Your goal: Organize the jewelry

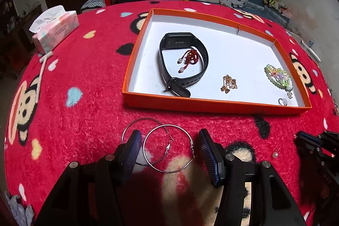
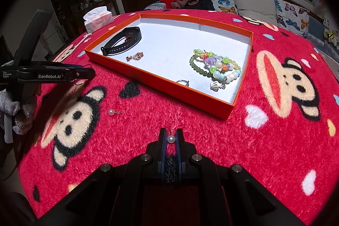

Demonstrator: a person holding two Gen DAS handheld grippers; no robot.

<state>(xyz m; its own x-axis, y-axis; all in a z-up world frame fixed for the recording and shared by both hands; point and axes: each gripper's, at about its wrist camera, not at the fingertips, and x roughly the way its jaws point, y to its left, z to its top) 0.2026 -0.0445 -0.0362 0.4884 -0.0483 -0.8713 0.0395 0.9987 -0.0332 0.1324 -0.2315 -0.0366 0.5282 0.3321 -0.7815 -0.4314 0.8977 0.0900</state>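
While the right gripper (image 2: 170, 134) pinched a white pearl stud earring (image 2: 170, 139), the left gripper (image 1: 168, 148) straddled, jaws spread, thin silver hoop earrings (image 1: 167, 148) near the table's front edge, short of the orange tray (image 1: 211, 103).

The tray (image 1: 216, 102) lies on the blanket (image 1: 89, 111), ahead of both grippers. In it, the watch (image 1: 184, 60) sits left with a tassel charm (image 1: 191, 57) inside its loop; the chain (image 1: 229, 83), ring (image 1: 282, 101) and bead bracelets (image 1: 278, 76) lie to the right. Two hoop earrings (image 1: 167, 148) lie between the left gripper's (image 1: 169, 148) fingers. One pearl stud (image 2: 170, 139) sits between the right gripper's (image 2: 170, 137) tips, another pearl stud (image 2: 111, 112) ahead to its left. The tissue pack (image 1: 55, 28) stands far left.
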